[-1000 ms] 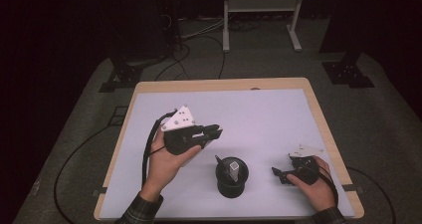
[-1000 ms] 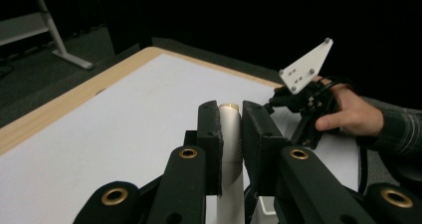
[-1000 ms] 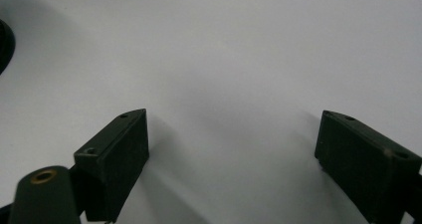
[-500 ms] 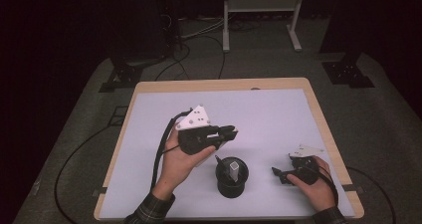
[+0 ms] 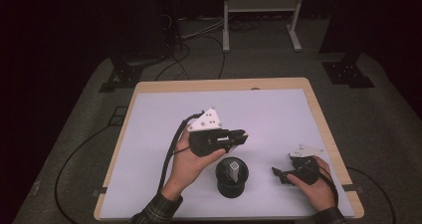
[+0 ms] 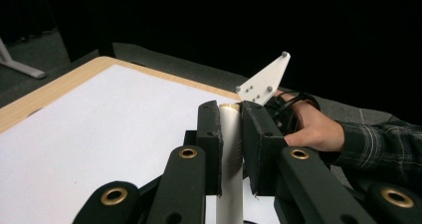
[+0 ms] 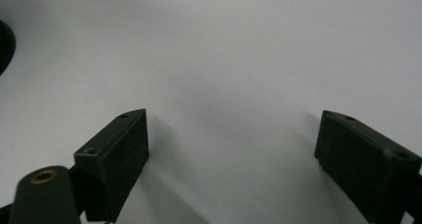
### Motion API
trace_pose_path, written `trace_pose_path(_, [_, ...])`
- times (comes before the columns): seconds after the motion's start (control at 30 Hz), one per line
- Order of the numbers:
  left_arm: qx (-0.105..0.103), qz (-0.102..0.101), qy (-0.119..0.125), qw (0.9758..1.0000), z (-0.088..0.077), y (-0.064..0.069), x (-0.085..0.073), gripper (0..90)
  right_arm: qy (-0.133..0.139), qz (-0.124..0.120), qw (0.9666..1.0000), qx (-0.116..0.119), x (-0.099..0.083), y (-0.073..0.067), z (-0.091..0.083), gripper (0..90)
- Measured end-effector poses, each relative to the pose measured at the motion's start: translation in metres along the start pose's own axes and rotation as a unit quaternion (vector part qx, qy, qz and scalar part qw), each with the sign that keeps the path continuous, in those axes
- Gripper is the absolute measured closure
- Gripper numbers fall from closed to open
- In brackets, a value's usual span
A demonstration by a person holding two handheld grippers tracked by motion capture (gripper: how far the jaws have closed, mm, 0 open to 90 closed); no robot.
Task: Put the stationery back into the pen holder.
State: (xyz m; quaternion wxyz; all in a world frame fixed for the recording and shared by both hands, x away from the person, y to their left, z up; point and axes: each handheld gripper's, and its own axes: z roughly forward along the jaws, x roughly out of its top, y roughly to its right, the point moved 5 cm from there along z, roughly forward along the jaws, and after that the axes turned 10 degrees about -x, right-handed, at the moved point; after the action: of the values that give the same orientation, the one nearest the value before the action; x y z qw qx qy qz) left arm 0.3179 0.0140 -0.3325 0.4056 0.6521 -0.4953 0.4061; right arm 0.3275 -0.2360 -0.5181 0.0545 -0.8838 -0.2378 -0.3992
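A: Since a second ago the left gripper (image 5: 242, 135) has carried across the white table top (image 5: 278, 114), to the right in the high view, and now hovers just above the black round holder (image 5: 232, 179).

B: Holding what?

A: Its jaws are clamped on a slim white plastic tube (image 6: 230, 154), upright. Insertion looks next.

B: And the right gripper (image 5: 276, 172)?

A: Resting near the table's right edge, jaws wide apart, nothing between them.

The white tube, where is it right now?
The white tube is clamped upright in the left tongs; in the high view those tongs hang just above the black holder, near the table's front edge.
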Motion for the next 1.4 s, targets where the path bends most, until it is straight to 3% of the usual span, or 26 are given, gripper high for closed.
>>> trace_pose_path(0.7, [-0.015,-0.001,0.002,0.9999,0.015,0.003,0.002,78.7,0.000,0.000,1.0000,0.000,0.000,0.000,0.000,12.4])
trace_pose_path(1.4, [-0.015,-0.009,-0.007,0.9998,0.023,0.003,-0.016,78.5,0.000,0.000,1.0000,0.000,0.000,0.000,0.000,12.4])
